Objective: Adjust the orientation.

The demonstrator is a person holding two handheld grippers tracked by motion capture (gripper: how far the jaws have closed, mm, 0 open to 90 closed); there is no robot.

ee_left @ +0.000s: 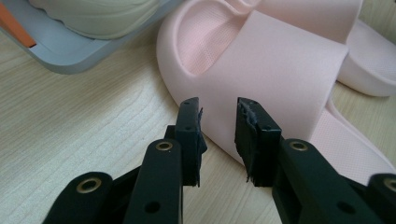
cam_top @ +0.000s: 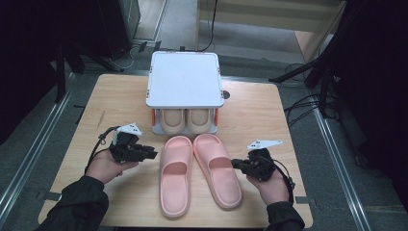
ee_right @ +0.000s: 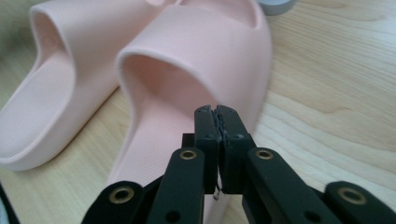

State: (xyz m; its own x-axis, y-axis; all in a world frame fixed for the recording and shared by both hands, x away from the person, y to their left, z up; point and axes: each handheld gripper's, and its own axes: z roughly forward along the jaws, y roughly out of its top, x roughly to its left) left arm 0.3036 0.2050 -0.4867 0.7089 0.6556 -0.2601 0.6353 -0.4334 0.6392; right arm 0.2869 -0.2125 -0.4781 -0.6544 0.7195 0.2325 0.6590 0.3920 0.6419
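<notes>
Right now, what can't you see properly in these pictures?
- Beige slippers: in the high view the rack's white top covers all but their toes.
- Right gripper: in its own view the shut jaws meet over the pink slipper's edge; whether they pinch it is unclear.
- Left gripper: its view crops the other pink slipper's heel.

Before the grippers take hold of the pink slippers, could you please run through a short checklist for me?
1. Pink slippers side by side on the table, toes toward the rack: ok.
2. Left gripper open at the left slipper's outer edge, nothing between its pads: ok.
3. Right gripper open for a grasp: not ok, its jaws are shut, with nothing between them.
4. Right gripper close to the right slipper: ok.
5. Lower shelf of the shoe rack free: not ok, a beige pair sits there.
6. Rack top free: ok.
</notes>
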